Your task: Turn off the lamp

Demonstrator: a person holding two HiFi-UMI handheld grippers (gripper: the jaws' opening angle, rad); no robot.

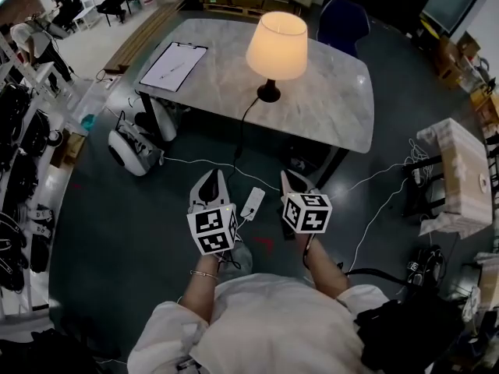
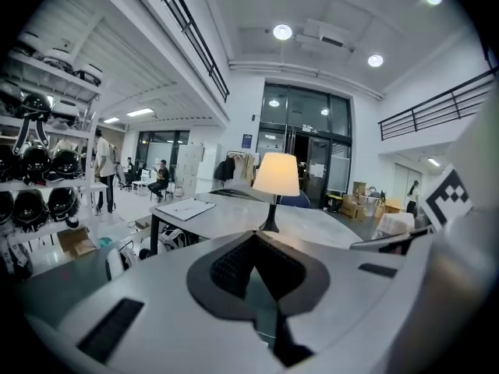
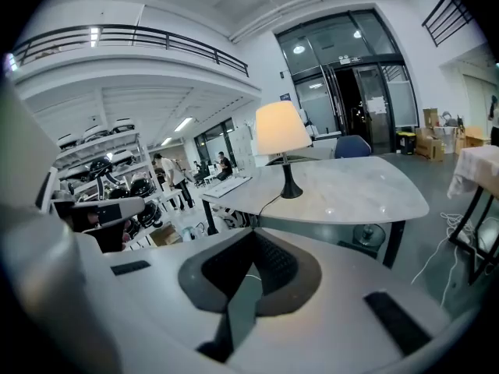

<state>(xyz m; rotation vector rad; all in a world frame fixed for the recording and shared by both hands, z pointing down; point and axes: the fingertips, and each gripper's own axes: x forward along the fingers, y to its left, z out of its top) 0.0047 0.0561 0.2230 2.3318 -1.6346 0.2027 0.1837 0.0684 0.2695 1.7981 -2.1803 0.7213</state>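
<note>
The lamp stands lit on the grey marble table, its cream shade glowing over a black base. Its black cord runs off the table's near edge down to a white box on the floor. My left gripper and right gripper are side by side over the floor, short of the table, both shut and holding nothing. The lamp shows straight ahead in the left gripper view, beyond the left gripper. It also stands ahead of the right gripper, where the lamp is slightly right of centre.
A clipboard lies on the table's left end. A blue chair stands behind the table. On the floor are a white machine by the table leg and loose white cables. A cloth-covered table is at right, helmet shelves at left.
</note>
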